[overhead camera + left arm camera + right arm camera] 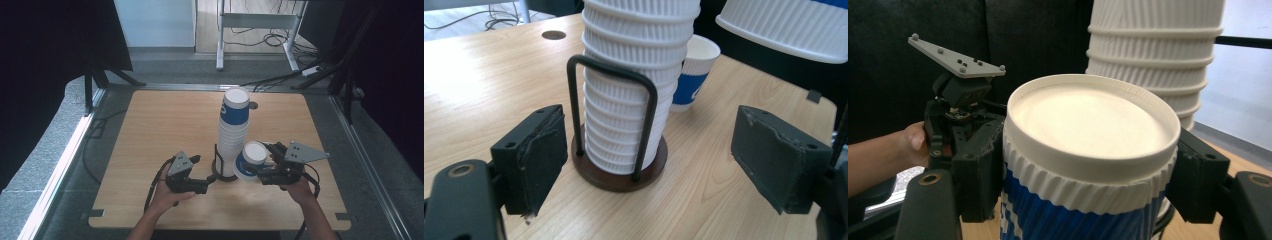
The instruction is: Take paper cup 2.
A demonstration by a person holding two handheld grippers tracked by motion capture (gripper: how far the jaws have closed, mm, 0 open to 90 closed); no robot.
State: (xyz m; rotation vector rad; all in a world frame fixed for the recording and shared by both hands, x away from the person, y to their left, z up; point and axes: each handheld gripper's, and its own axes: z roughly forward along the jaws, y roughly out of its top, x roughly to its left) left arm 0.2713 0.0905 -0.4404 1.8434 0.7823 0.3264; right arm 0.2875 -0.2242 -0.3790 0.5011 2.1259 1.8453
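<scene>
High view, near edge: forearms came in from the bottom; left gripper (204, 186) lay low at the foot of the cup stack (233, 131), right gripper (260, 172) just right of it.
High view, cup: single cup (251, 160), upside down and tilted, was clamped in the right gripper, close beside the stack on the table (165, 125).
Left gripper view: jaws stood apart on either side of the wire holder (620, 125), touching nothing; another cup (694, 72) stood upright behind the stack (634, 60).
Right gripper view: both jaws pressed the ribbed wall of the cup (1088, 165), base facing up; left gripper (955, 107) and its hand (913, 142) showed at far left.
Progress: one cup was off the stack and in hand, by my reading; setting it down remained, and the tall stack was left to work through.
</scene>
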